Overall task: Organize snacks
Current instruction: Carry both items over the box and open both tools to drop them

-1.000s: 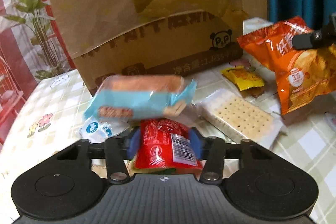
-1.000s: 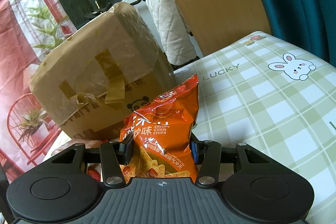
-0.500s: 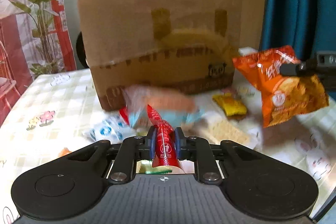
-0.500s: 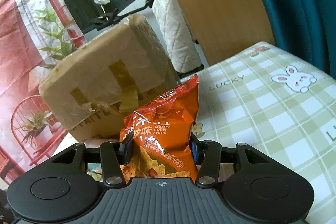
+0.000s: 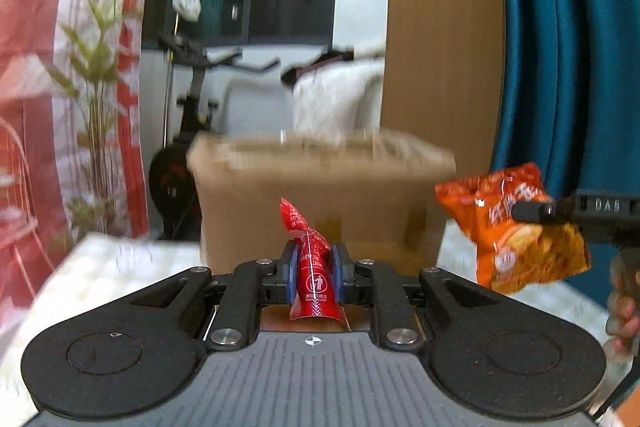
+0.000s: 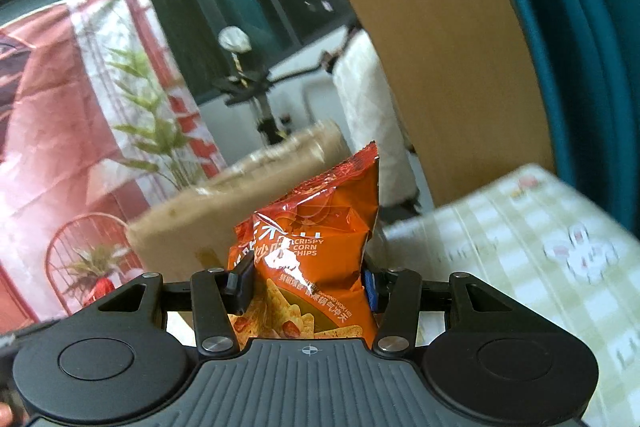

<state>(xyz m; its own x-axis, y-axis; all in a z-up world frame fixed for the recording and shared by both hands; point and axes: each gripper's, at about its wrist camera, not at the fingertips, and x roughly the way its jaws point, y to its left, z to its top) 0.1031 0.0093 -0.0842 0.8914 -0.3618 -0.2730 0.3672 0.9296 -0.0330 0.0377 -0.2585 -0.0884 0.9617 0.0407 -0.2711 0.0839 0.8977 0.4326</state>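
"CRISPY CORN CHIPS" on orange bag

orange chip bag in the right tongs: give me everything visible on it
The orange chip bag is a glossy foil pouch with a crimped top seal, printed "CRISPY CORN CHIPS" in white, plus Chinese text and chip pictures lower down. It looks puffed and unopened. It stands roughly upright, top corner tilted right, pinched at mid-height by the right tongs, off the table. From the left wrist view it hangs in the air right of the cardboard box, touching nothing else.
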